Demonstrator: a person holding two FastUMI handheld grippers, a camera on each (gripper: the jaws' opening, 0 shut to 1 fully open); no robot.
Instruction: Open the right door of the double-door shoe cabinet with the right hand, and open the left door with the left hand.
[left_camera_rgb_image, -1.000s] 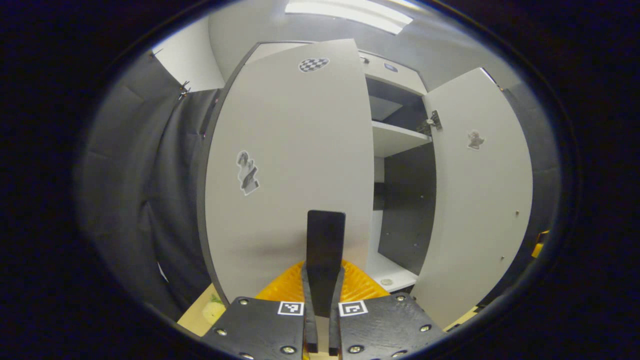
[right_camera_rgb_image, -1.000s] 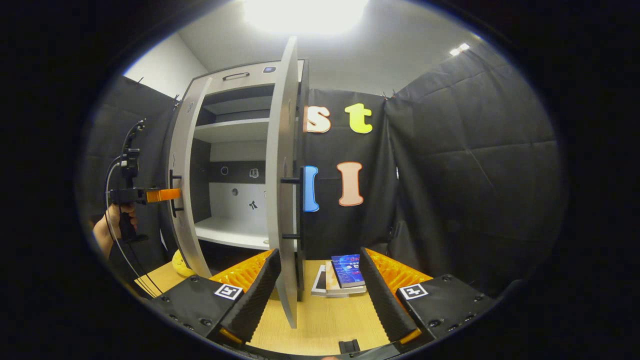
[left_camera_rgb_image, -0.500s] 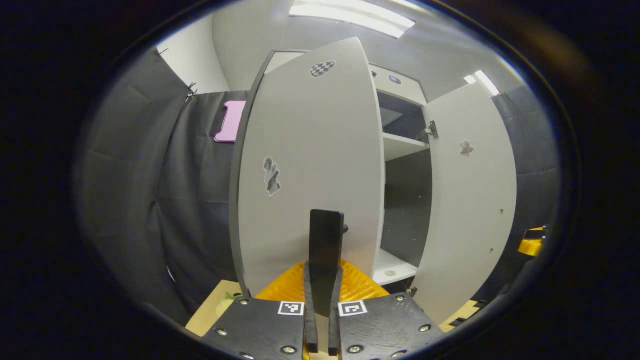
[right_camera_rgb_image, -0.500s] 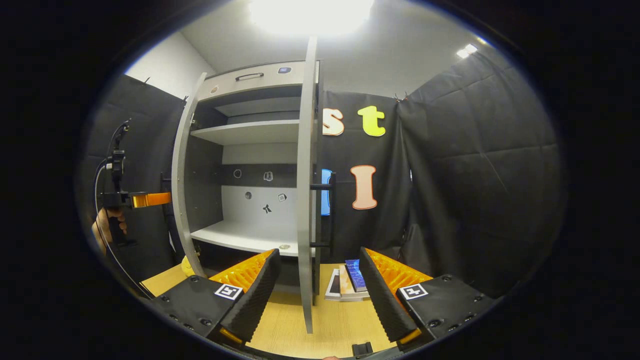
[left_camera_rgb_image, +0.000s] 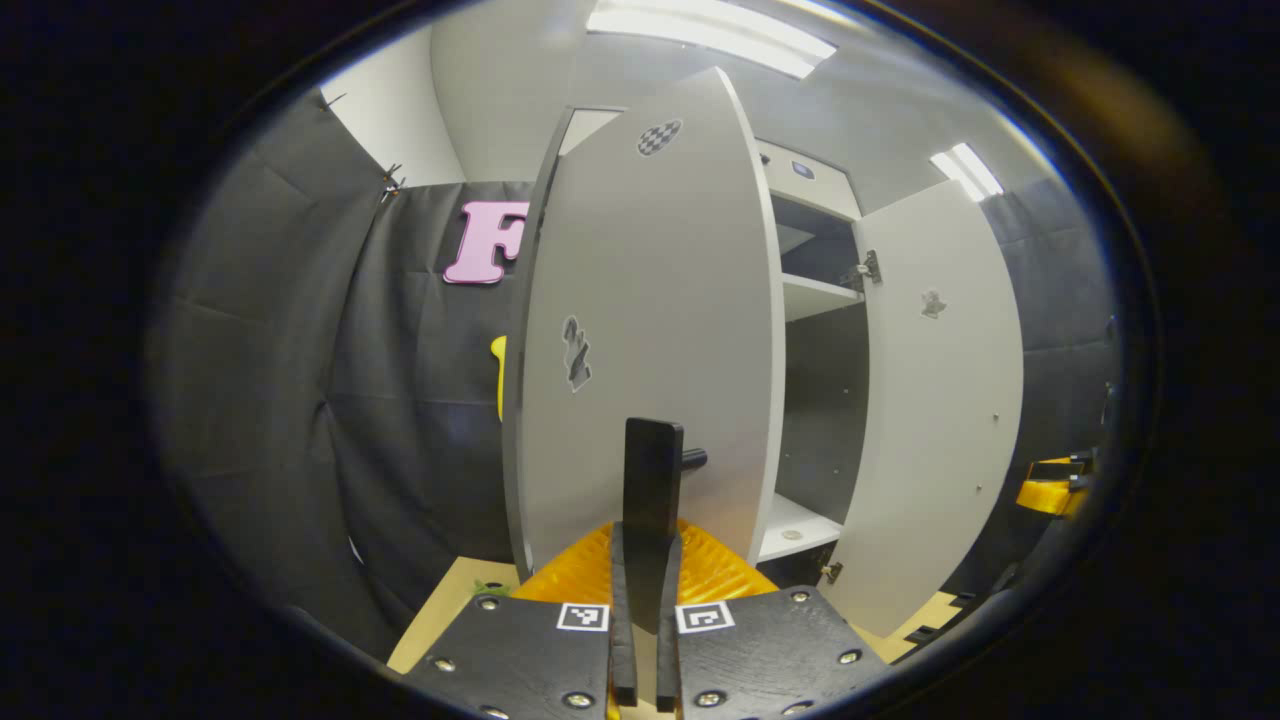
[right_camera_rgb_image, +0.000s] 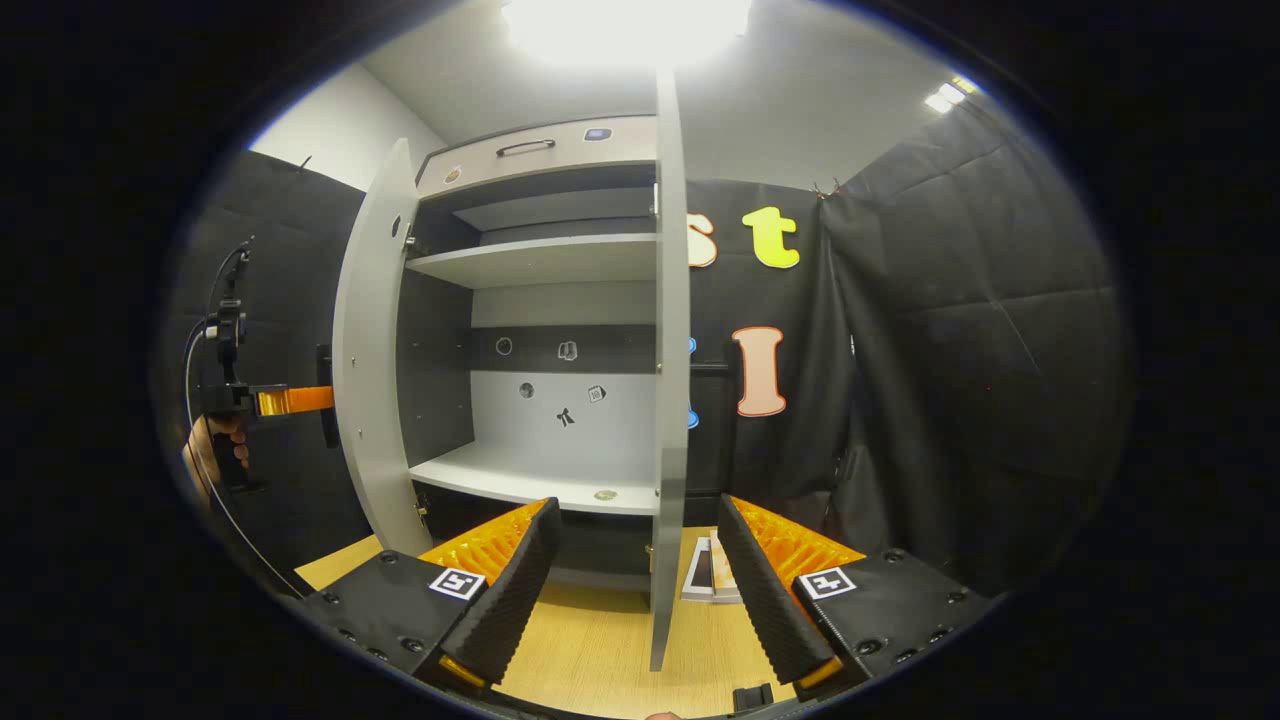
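The grey shoe cabinet (right_camera_rgb_image: 540, 150) stands with both doors swung out. In the left gripper view the left door (left_camera_rgb_image: 650, 300) fills the middle, and my left gripper (left_camera_rgb_image: 648, 545) is shut on its black upright handle (left_camera_rgb_image: 653, 470). In the right gripper view that gripper (right_camera_rgb_image: 285, 400) sits at the left door (right_camera_rgb_image: 370, 350), held by a hand (right_camera_rgb_image: 215, 450). My right gripper (right_camera_rgb_image: 638, 515) is open. The right door (right_camera_rgb_image: 668, 300) stands edge-on between its fingers without touching them, and its handle (right_camera_rgb_image: 710, 368) pokes out behind it. The right door (left_camera_rgb_image: 940, 400) also shows at the right of the left gripper view.
Inside the cabinet are white shelves (right_camera_rgb_image: 540, 262) and a small round thing on the bottom shelf (right_camera_rgb_image: 605, 494). A stack of books (right_camera_rgb_image: 708, 578) lies on the wooden table (right_camera_rgb_image: 600, 650) behind the right door. Black cloth walls stand on both sides.
The left door has swung further open with my left gripper on its handle. In the right gripper view the right door's edge has shifted rightward and now hides most of the books.
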